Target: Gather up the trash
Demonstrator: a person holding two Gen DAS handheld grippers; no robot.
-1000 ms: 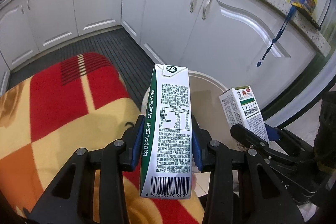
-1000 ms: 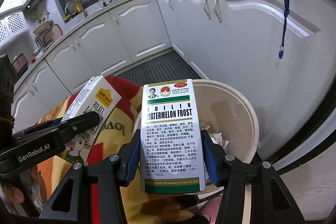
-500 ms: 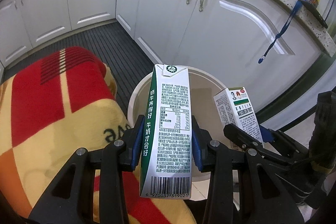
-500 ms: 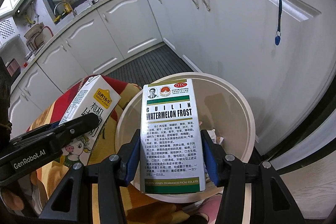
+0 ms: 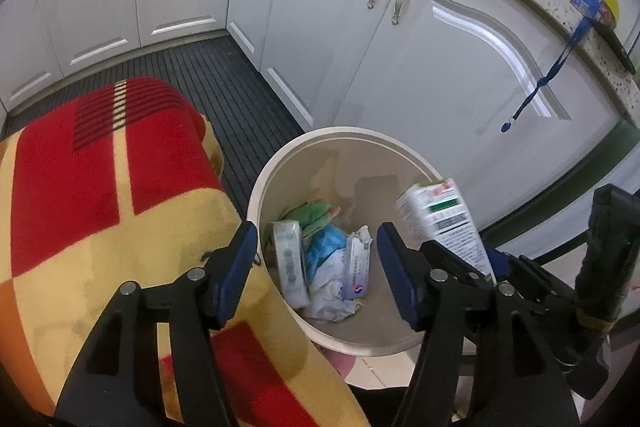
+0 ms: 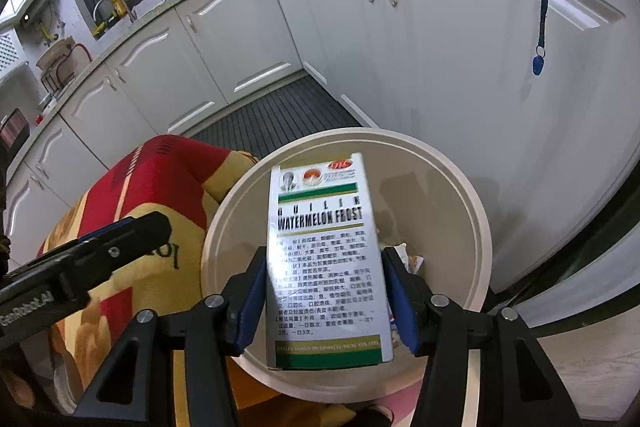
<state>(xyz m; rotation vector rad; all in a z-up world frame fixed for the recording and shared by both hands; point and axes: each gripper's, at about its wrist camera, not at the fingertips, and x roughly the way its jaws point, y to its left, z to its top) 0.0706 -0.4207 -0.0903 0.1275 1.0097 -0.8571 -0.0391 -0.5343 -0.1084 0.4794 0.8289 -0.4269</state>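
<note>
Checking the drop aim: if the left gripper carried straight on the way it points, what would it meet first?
Likely the trash heaped in the white bin. The left gripper, jaws opening and empty, points down into the bin's mouth; nothing shows in between, though depth is hard to judge.

Black gripper (image 5: 316, 267), blue pads (image 5: 394, 275)

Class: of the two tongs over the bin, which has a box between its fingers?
The right tongs, around the Watermelon Frost box; the left tongs hold nothing.
</note>
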